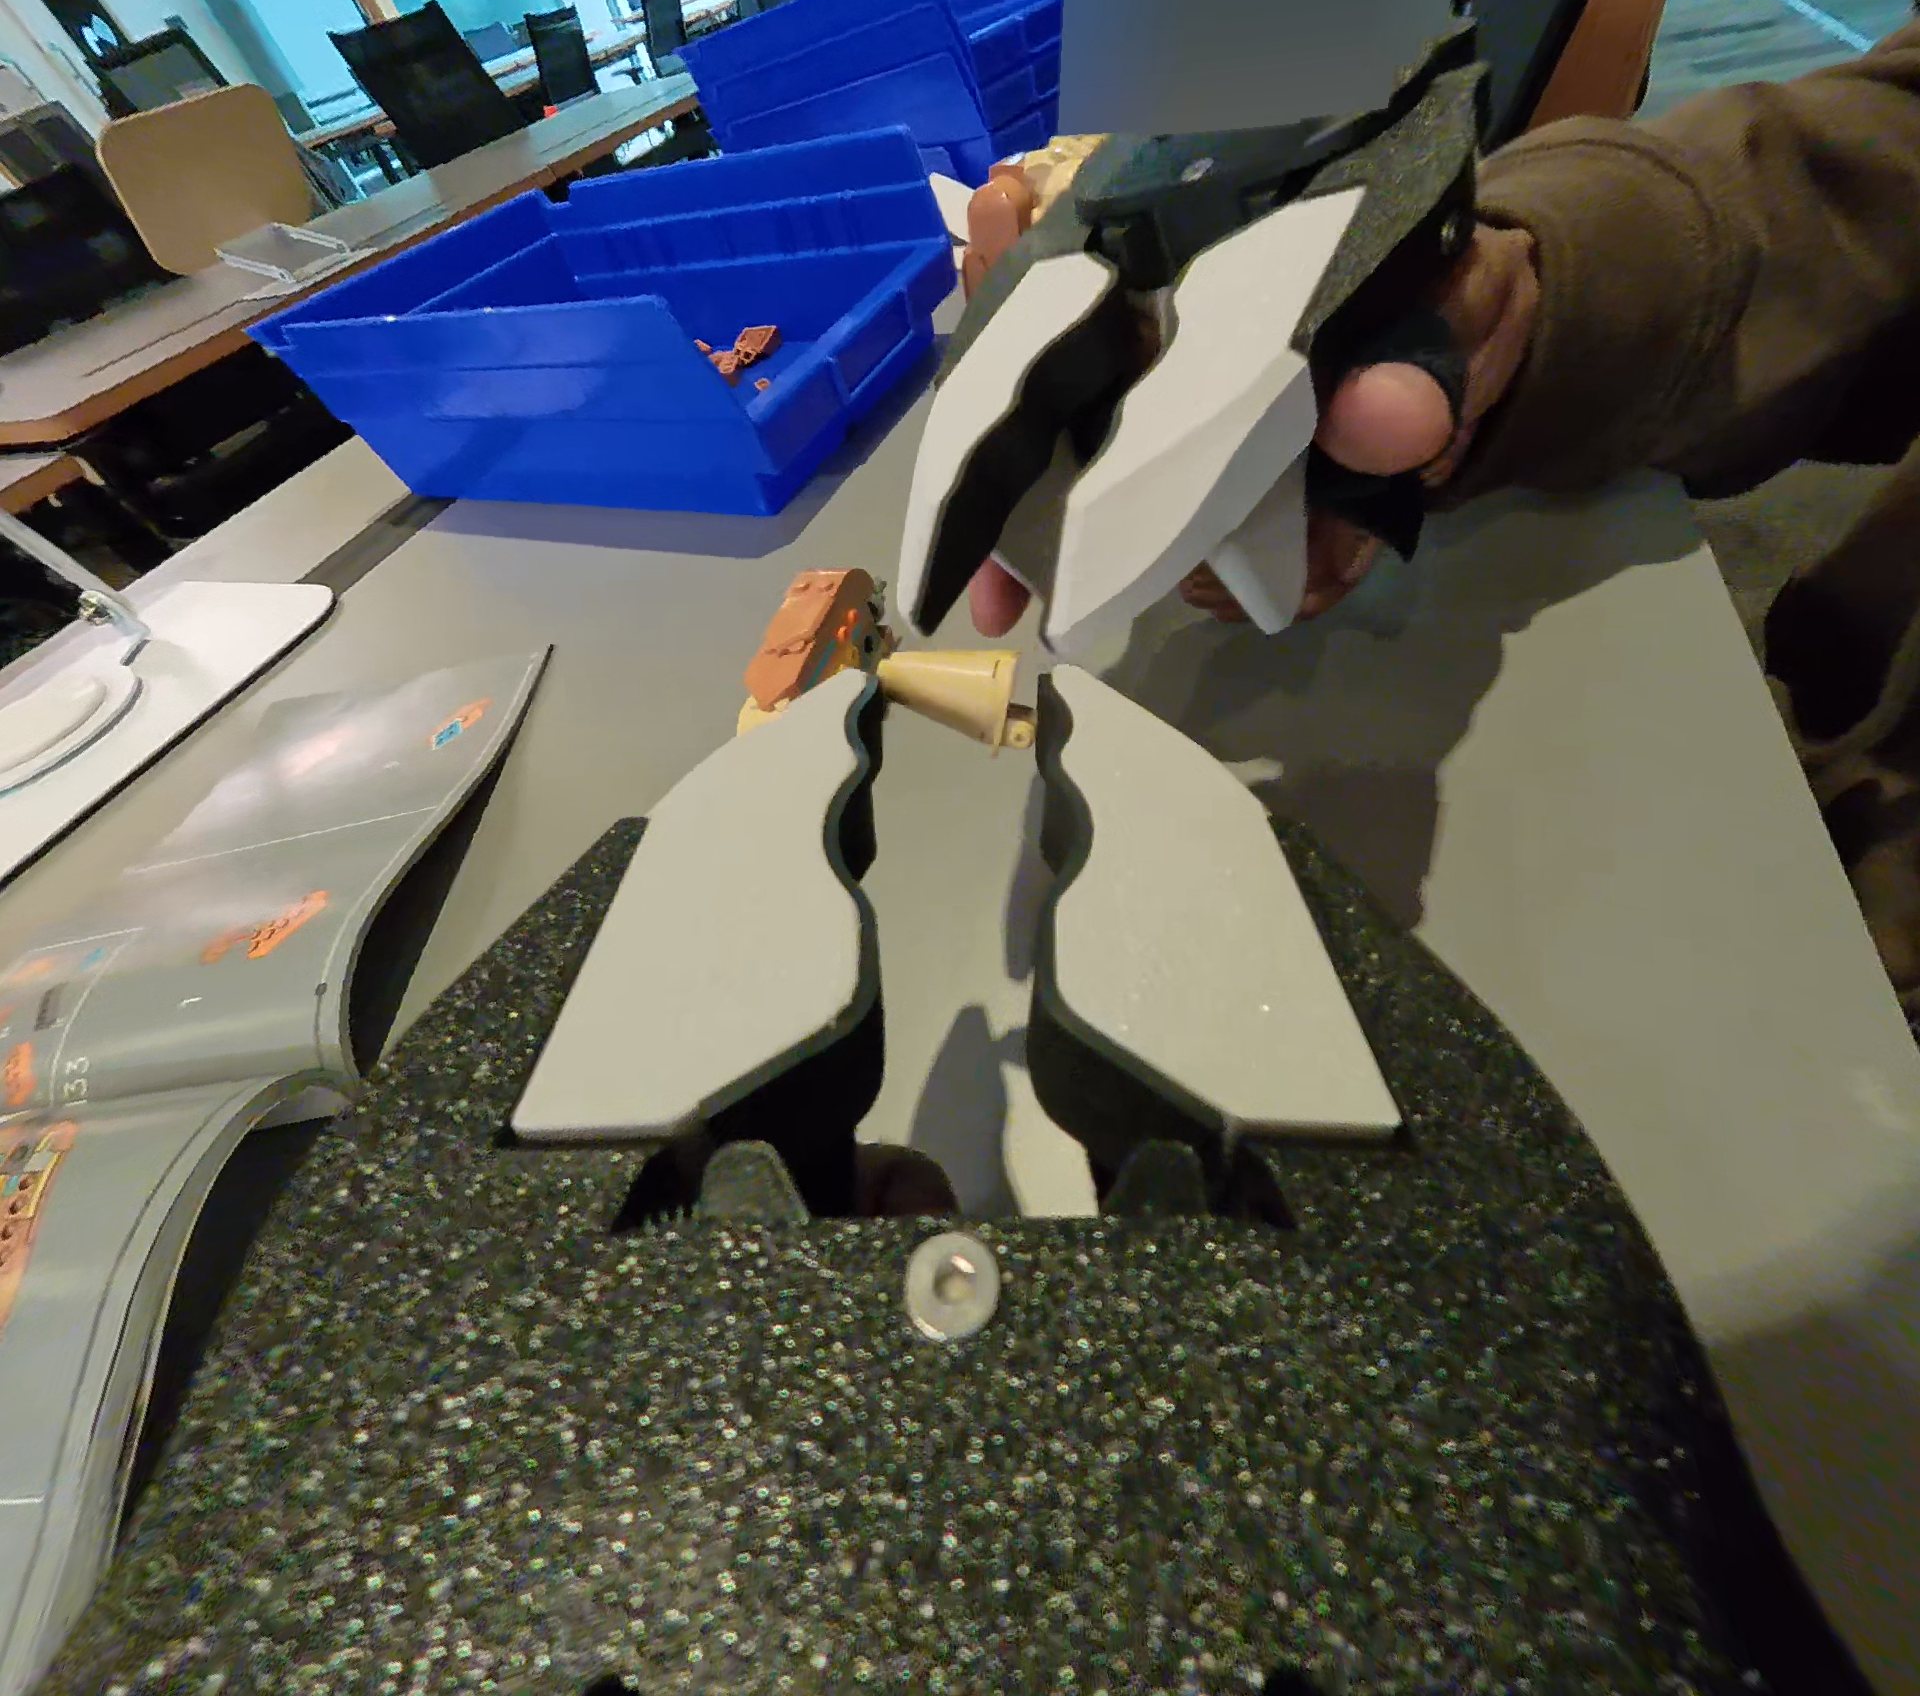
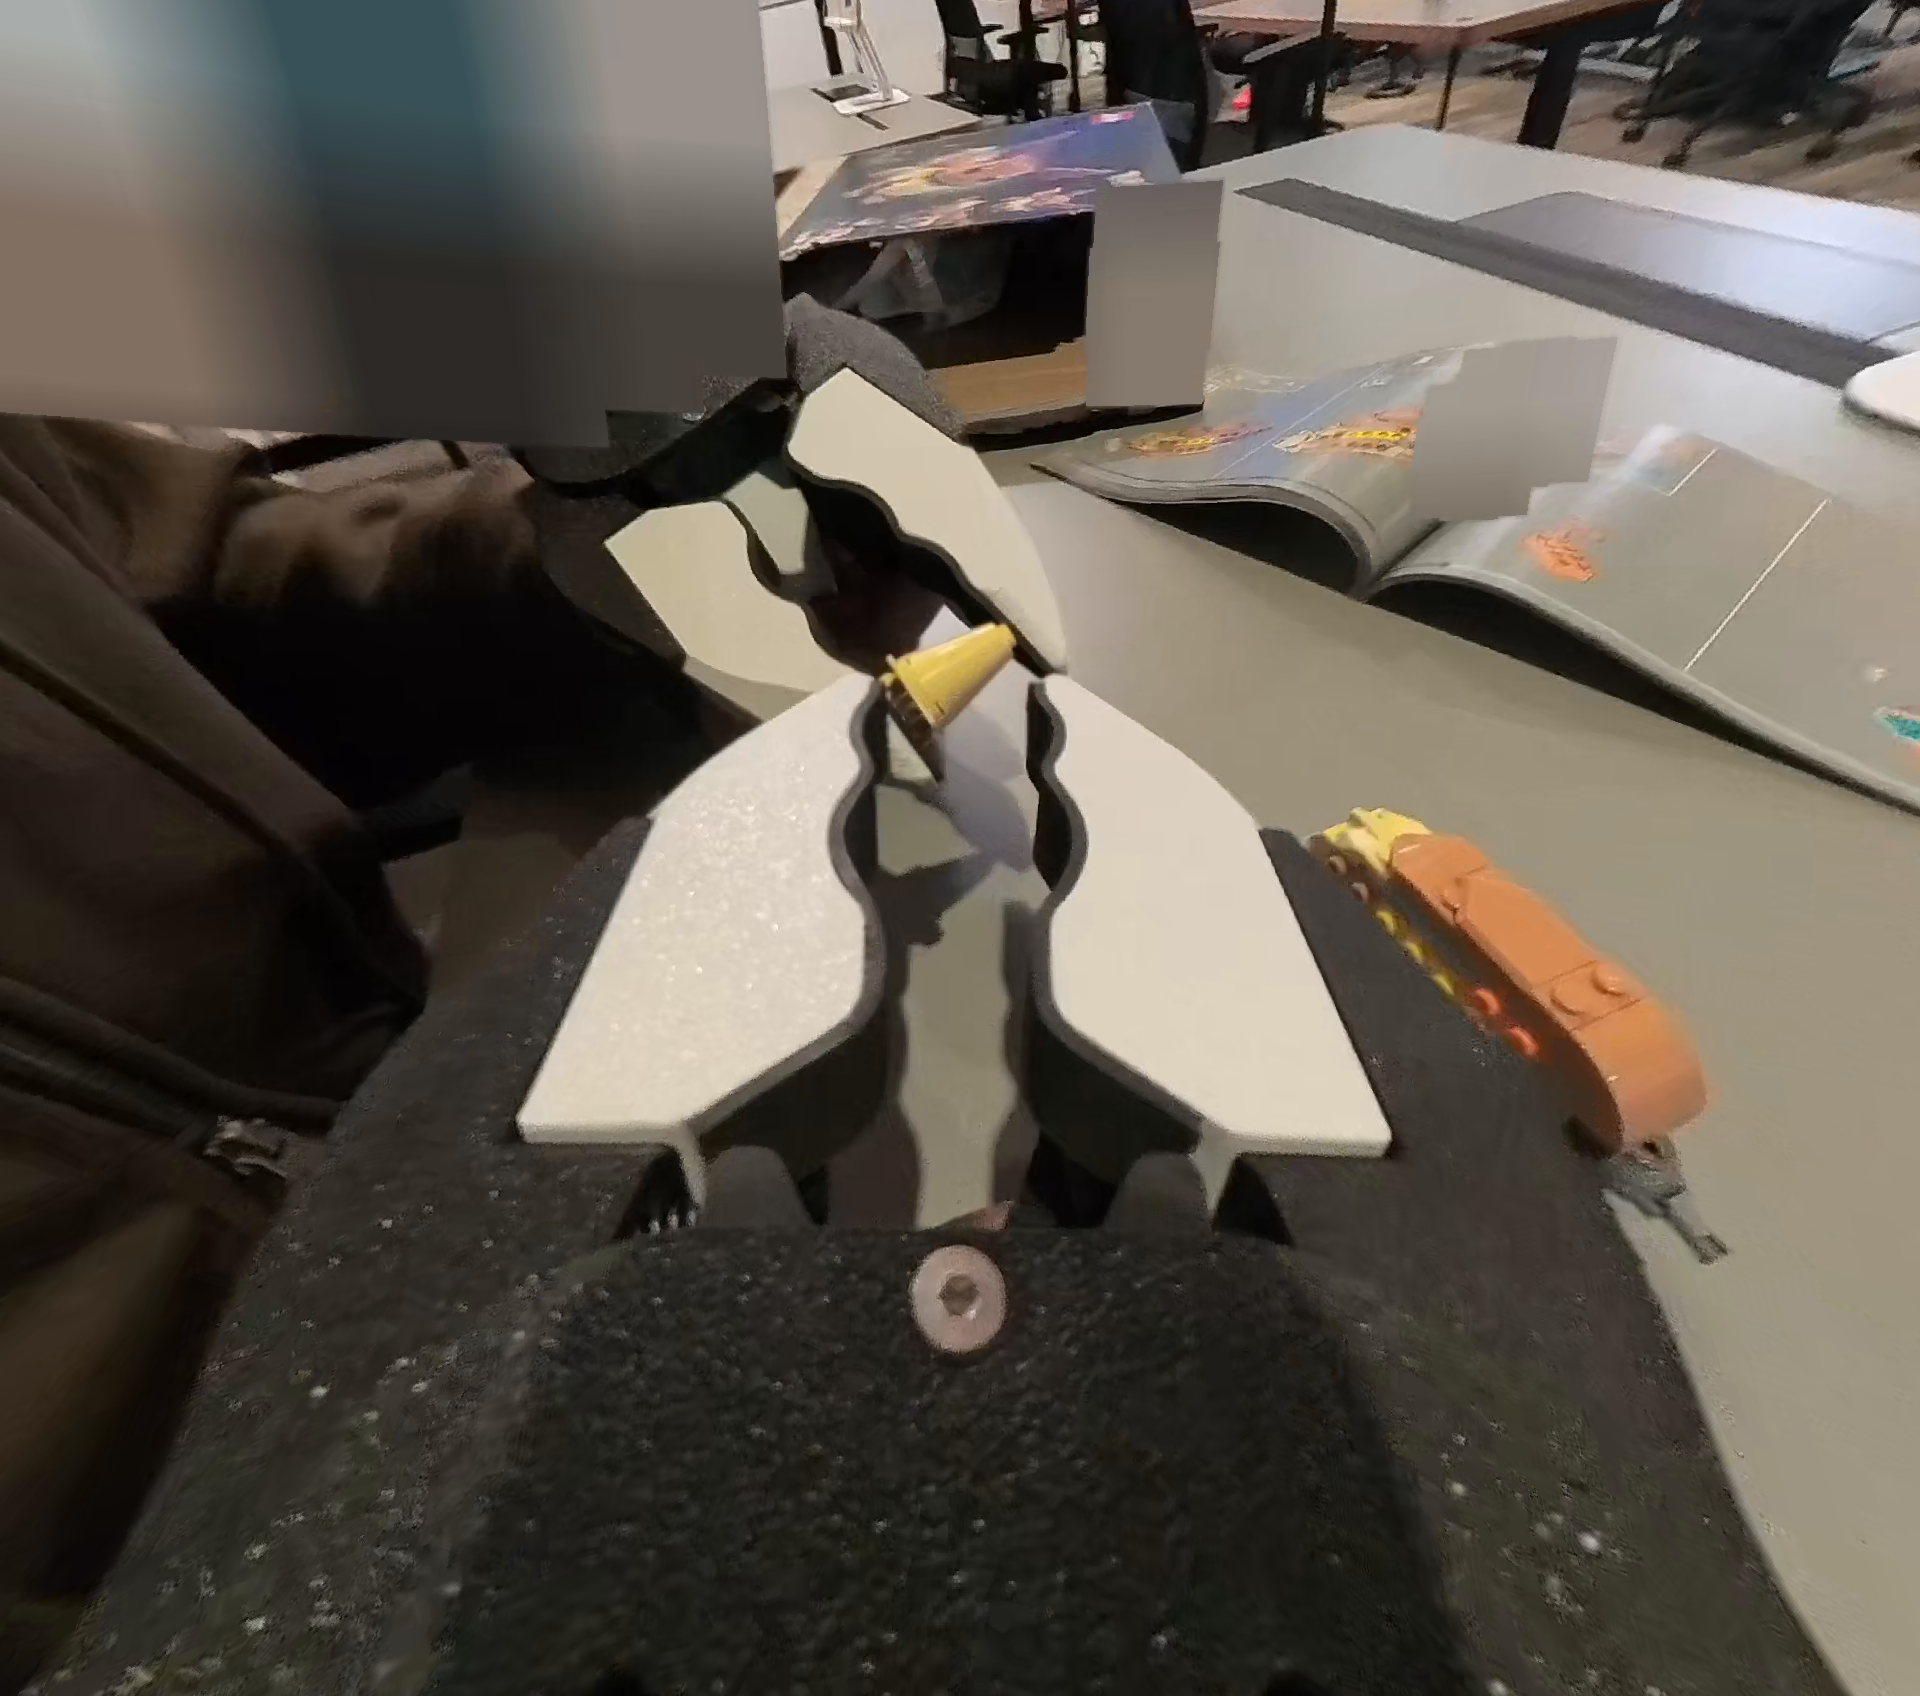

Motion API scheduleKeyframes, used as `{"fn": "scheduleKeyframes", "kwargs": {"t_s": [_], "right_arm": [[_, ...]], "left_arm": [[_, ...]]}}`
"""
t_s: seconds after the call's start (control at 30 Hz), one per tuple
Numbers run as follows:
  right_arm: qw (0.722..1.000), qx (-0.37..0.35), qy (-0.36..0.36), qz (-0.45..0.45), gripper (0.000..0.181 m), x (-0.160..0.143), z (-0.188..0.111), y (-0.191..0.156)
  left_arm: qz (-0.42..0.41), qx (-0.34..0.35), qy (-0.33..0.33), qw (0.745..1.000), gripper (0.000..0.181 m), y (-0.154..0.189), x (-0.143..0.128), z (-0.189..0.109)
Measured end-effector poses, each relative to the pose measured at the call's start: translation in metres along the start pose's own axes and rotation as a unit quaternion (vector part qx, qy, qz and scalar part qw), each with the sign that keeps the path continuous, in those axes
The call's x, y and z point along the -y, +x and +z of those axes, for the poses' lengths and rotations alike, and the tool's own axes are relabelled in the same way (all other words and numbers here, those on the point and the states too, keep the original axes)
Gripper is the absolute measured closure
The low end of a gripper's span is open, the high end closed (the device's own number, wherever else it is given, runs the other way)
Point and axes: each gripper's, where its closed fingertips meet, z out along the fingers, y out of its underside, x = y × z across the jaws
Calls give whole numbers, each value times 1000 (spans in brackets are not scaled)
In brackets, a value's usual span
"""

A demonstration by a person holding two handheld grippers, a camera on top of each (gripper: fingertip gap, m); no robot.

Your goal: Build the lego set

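Note:
A small tan cone piece (image 1: pixel 951 685) sits tilted just above the grey table (image 1: pixel 1455 815), exactly between the tips of my left gripper (image 1: pixel 958 686). The left jaws stand apart, and I cannot tell whether they touch the cone. My right gripper (image 1: pixel 987 628) reaches in from the upper right, open and empty, with its tips just above the cone. In the right wrist view the cone (image 2: pixel 951 675) is at the tips of my right gripper (image 2: pixel 954 690), and a left finger (image 2: pixel 914 493) is beyond it. A brown and yellow built lego part (image 1: pixel 810 638) lies beside the cone; it also shows in the right wrist view (image 2: pixel 1507 950).
An open instruction booklet (image 1: pixel 260 815) lies to the left; it also shows in the right wrist view (image 2: pixel 1558 545). Blue bins (image 1: pixel 582 389) stand behind, one holding small brown pieces (image 1: pixel 743 353). A white pad (image 1: pixel 156 649) is at far left. The set's box (image 2: pixel 987 181) lies at the back. A person's hand (image 1: pixel 1382 410) holds the right gripper. Both grippers' tips are close together, under 4 cm apart.

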Motion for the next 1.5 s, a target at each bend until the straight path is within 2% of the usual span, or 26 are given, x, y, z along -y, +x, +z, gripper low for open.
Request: {"fn": "scheduleKeyframes", "kwargs": {"t_s": [0.13, 0.23, 0.57, 0.8, 1.07, 1.17, 1.37, 1.5], "right_arm": [[990, 68, 24, 121, 154, 4, -4, -2], [978, 102, 28, 178, 152, 4, -5, -2], [970, 141, 14, 198, 152, 1, 0, -13], [987, 78, -6, 138, 148, -6, 3, 0], [990, 52, -18, 128, 148, -7, 7, 4], [992, 33, -37, 115, 149, -11, 9, 7], [991, 28, -49, 120, 150, -14, 10, 8], [989, 32, -53, 131, 151, -15, 12, 8]], "left_arm": [[-12, -9, 45, 999, 153, 0, 10, -6], [-10, -8, 55, 998, 153, 0, 12, -8], [7, -12, 77, 997, 152, 5, 14, -6], [-2, 1, 55, 999, 152, 0, 5, -3], [2, 18, 38, 999, 152, -5, 0, -2], [19, 41, 10, 999, 152, -10, -8, -1], [68, 59, -29, 995, 153, -9, -17, 2], [74, 63, -21, 995, 153, -9, -14, 2]]}}
